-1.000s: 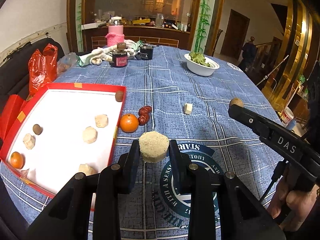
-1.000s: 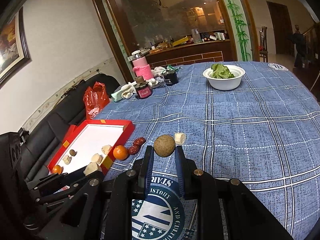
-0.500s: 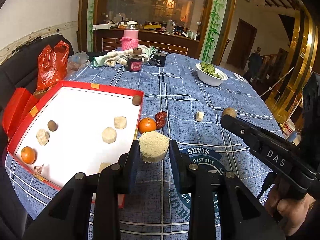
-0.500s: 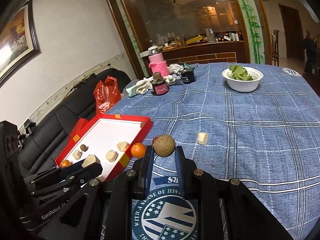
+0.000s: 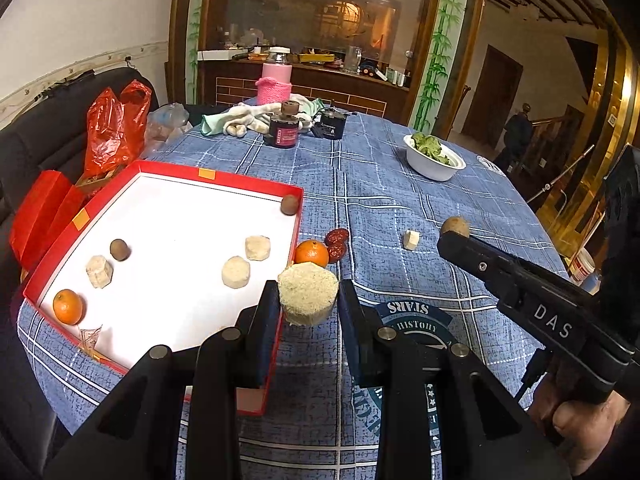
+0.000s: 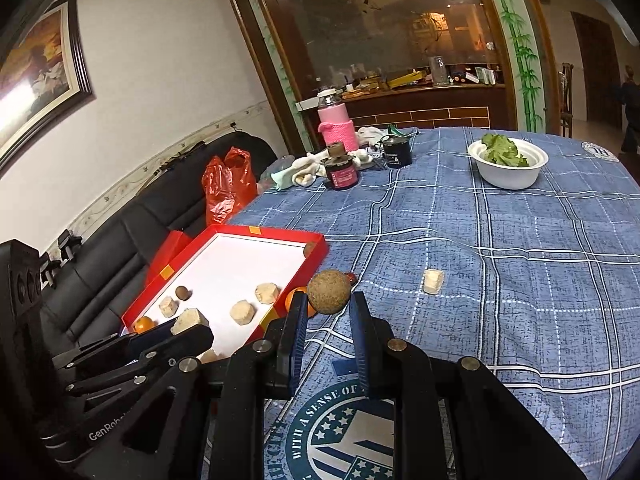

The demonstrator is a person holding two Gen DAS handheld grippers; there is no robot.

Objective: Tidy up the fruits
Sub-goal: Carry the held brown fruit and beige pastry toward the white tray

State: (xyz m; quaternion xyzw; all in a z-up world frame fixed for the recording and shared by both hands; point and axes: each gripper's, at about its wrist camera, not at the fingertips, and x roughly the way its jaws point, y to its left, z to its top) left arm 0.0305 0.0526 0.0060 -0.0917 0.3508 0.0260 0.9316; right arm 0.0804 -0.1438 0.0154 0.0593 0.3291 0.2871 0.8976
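A round table [image 5: 400, 200] is covered by a blue plaid cloth. On it are set a red tray [image 5: 248, 182], a loose orange [image 5: 312, 253] beside red dates [image 5: 338, 242], a pale cube [image 5: 411, 239], a white bowl [image 5: 430, 166], two dark jars [image 5: 284, 132] and a crumpled rag [image 5: 240, 118].

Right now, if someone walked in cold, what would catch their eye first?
Probably the two loaded tongs up front: the left tongs are shut on a pale crumbly puck by the red tray's near corner, and the right tongs are shut on a brown ball. Next, an orange on the blue cloth beside the tray.
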